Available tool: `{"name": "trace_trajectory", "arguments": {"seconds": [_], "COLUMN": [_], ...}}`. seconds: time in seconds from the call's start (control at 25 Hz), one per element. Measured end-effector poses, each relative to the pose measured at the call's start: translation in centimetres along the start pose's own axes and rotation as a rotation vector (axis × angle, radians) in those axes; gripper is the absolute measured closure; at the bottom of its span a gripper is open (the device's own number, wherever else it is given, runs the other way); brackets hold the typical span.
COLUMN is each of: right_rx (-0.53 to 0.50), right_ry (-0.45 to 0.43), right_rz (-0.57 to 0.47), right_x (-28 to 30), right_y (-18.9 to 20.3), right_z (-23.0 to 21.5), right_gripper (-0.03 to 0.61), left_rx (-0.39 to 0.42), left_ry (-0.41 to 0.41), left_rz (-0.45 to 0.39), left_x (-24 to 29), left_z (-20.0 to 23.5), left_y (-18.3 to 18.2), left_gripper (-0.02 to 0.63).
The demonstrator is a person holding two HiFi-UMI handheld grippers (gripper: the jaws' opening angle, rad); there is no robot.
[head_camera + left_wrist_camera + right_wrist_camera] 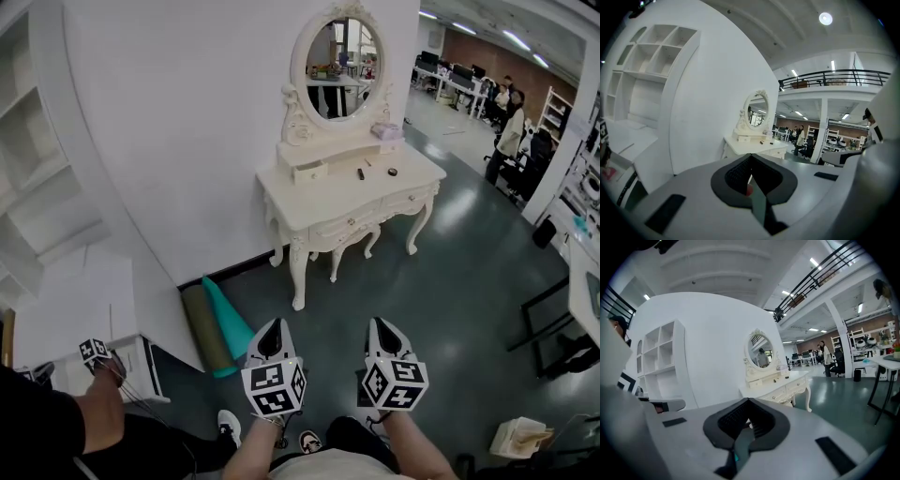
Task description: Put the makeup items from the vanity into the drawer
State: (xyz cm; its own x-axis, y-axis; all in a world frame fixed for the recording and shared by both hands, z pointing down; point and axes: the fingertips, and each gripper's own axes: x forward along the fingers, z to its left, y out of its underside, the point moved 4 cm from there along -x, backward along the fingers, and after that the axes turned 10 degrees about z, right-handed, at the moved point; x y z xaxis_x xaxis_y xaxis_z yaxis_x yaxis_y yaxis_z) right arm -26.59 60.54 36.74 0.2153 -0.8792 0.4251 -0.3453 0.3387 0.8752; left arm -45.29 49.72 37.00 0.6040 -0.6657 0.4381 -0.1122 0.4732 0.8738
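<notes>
Makeup items (361,173) on white vanity (319,202), grey floor (450,281)

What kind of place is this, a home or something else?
Likely a staged bedroom corner inside an open office: a white vanity with oval mirror against a partition wall, office desks and people behind.

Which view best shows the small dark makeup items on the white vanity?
Head view: looking down, it shows two small dark makeup items apart on the white vanity's top. Both gripper views see them as distant specks.
</notes>
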Motion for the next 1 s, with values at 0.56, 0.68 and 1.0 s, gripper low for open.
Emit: {"name": "trace_trajectory", "arguments": {"seconds": [0.56,0.68,1.0], "right_rx": [0.001,0.005,0.006], "right_ry": [0.022,0.023,0.014], "right_rz": [0.018,0.01,0.012], "right_x": [9.6,12.4,19.0], "right_y": [-3.6,-5.7,-10.4], "right_z": [-3.3,-4.4,-8.0], "right_gripper": [0.561,0.561,0.561], "left_rx": [-0.007,-0.002,0.007], "left_ry": [-0.018,-0.028,-0.029], "left_rz": [0.006,-0.002,0.01], "left_x": [8.8,11.7,19.2], "left_z": [1.8,1.7,-0.2], "left_y": [-3.4,-5.5,-9.0], "left_gripper": [0.609,0.609,0.609]}}
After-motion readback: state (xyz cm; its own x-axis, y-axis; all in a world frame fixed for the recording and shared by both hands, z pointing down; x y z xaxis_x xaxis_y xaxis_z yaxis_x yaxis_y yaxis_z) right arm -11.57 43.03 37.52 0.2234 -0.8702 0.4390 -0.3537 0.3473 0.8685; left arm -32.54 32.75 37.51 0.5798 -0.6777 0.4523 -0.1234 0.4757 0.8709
